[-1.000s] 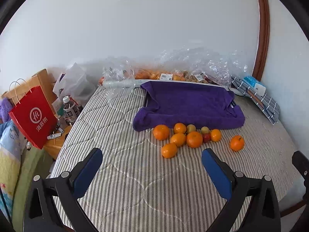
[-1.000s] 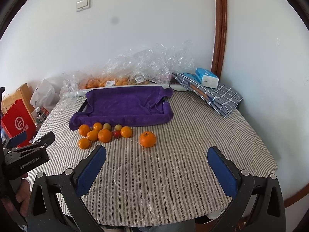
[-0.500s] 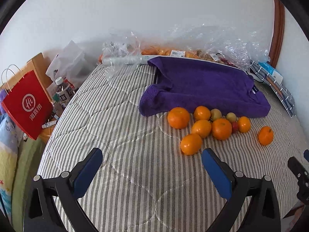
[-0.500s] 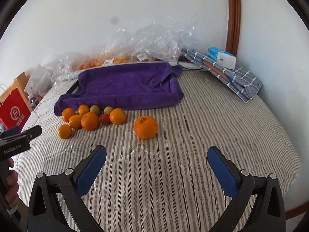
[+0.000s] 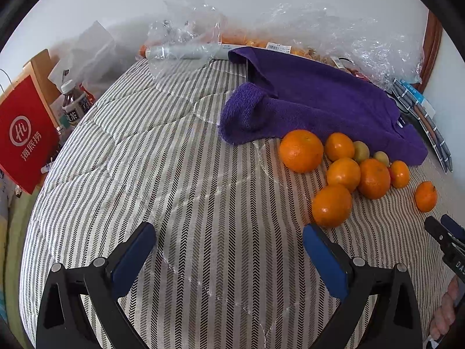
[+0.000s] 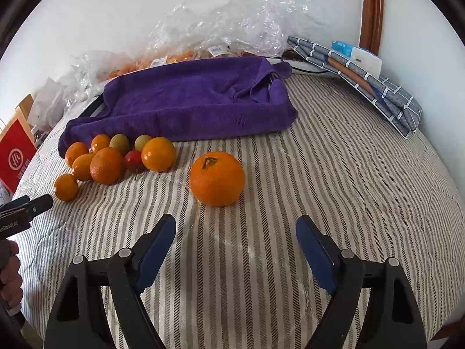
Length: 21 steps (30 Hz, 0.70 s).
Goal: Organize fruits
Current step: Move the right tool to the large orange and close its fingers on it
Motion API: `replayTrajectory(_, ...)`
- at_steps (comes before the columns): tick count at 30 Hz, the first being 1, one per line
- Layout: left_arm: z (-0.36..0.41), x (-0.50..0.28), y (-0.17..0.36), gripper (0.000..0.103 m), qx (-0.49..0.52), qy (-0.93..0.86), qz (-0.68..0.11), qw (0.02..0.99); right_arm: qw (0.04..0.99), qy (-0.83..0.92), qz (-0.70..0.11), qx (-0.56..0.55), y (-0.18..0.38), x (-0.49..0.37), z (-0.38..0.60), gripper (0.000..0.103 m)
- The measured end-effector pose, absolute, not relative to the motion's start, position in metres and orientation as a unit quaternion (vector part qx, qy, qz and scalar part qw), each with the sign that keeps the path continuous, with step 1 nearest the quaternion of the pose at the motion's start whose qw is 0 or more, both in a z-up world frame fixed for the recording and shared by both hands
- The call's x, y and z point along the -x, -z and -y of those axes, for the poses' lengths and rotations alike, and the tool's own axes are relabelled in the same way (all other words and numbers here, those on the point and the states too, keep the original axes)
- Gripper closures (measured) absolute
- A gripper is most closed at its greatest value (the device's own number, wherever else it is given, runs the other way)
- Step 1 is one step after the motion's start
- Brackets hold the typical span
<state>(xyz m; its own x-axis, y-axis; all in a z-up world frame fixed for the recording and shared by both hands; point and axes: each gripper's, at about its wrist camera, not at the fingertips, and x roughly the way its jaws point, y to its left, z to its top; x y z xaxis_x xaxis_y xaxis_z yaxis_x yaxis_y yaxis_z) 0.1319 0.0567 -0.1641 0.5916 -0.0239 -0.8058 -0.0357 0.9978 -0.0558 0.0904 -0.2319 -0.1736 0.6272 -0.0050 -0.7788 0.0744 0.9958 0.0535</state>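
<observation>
A cluster of oranges [image 5: 343, 174] with small green and red fruits lies on the striped cloth in front of a purple towel [image 5: 319, 101] draped over a tray. One orange with a stem [image 6: 216, 178] sits alone, right of the cluster [image 6: 107, 160]; it also shows in the left wrist view [image 5: 425, 196]. My left gripper [image 5: 229, 244] is open and empty, low over the cloth, with the nearest orange [image 5: 331, 206] just beyond its right finger. My right gripper [image 6: 235, 238] is open and empty, just short of the lone orange.
Crumpled clear plastic bags with more fruit [image 6: 221, 29] lie behind the towel by the wall. A folded checked cloth with a tissue pack [image 6: 363, 69] sits at the back right. A red paper bag [image 5: 23, 133] and a bottle [image 5: 72, 104] stand off the table's left edge.
Both grippers have moved forward and down toward the fruit. The lone orange now sits close in front of the right gripper. Both stay open.
</observation>
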Motion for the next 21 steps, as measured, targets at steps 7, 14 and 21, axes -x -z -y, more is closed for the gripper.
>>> replayTrajectory(7, -0.053, -0.131, 0.166, 0.004, 0.015, -0.005, -0.439, 0.898, 0.899, 0.012, -0.434, -0.058, 0.177, -0.113, 0.235, 0.034)
replayTrajectory(14, -0.055, -0.131, 0.167, 0.004, 0.016, 0.0, -0.443, 0.896, 0.895, -0.003, -0.443, -0.039, 0.179, -0.129, 0.226, 0.039)
replayTrajectory(21, -0.055, -0.128, 0.166, 0.004, 0.018, 0.02, -0.438, 0.899, 0.899, -0.015, -0.435, -0.052, 0.178, -0.129, 0.229, 0.055)
